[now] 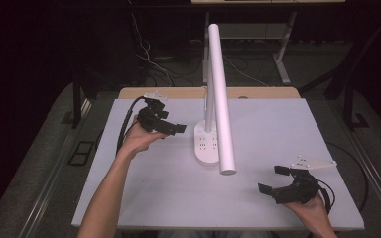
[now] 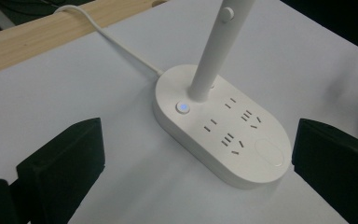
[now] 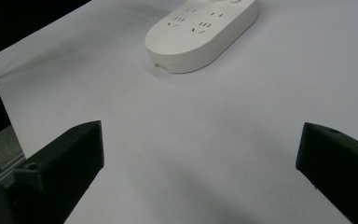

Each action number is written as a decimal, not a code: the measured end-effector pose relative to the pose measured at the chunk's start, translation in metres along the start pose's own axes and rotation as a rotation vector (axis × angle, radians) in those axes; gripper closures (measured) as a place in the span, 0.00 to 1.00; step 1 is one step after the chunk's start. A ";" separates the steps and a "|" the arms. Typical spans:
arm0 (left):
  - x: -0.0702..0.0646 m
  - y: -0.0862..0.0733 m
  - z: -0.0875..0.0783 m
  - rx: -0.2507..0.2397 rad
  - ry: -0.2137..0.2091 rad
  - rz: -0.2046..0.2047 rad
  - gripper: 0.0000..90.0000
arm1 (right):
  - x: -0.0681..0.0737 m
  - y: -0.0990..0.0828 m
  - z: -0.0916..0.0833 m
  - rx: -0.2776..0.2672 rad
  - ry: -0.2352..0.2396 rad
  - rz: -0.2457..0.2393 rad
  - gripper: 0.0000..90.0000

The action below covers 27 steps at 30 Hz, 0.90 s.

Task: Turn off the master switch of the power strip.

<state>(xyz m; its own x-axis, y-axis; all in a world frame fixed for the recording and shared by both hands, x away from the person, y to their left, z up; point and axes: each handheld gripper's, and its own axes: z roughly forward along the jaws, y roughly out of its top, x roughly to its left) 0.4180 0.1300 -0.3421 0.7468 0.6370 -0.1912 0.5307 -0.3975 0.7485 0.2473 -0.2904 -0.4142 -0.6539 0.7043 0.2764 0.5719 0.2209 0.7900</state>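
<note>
High view: we see a white desk lamp (image 1: 214,99) standing near the middle of the white table (image 1: 278,129), its oval base (image 1: 206,146) carrying socket slots and its long tube head (image 1: 221,94) reaching forward over the base toward us. Our left gripper (image 1: 171,128) hovers just beside the base on its left, jaws spread wide and holding nothing; our right gripper (image 1: 273,178) sits well apart near the front right of the table, jaws likewise spread and empty. In the left gripper view the base (image 2: 223,135) lies between the two black jaws but a little beyond them, with a small round button (image 2: 182,108) glowing blue by the foot of the stem (image 2: 214,51) and a larger oval pad (image 2: 269,151) at the near end. We judge the work to be a reach for the lamp, probably for one of those controls. The risks come from there: a wide jaw tip could slip off the small button and land in a socket slot, a sideways push could slide the light base across the smooth table, and a raised hand could knock the overhanging tube and tip the lamp. The cord (image 2: 107,37) running off over the wooden back edge (image 2: 37,37) could also tug the base if it shifts. We cannot tell whether the lamp is lit, which control is meant, or where the cord ends; in the right gripper view the base (image 3: 200,30) is cut off at the top.
</note>
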 end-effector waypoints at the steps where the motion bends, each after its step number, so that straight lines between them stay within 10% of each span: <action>1: 0.001 0.000 0.001 0.000 0.001 -0.001 0.02 | 0.000 0.000 0.000 0.000 0.000 0.000 0.00; 27: 0.009 -0.001 0.034 0.035 -0.008 -0.022 0.11 | -0.001 -0.001 0.002 0.006 0.001 -0.004 0.00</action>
<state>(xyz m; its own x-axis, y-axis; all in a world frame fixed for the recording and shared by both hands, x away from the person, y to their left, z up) 0.4378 0.1141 -0.3660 0.7376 0.6408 -0.2128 0.5610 -0.4061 0.7213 0.2483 -0.2897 -0.4159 -0.6566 0.7028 0.2738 0.5724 0.2280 0.7876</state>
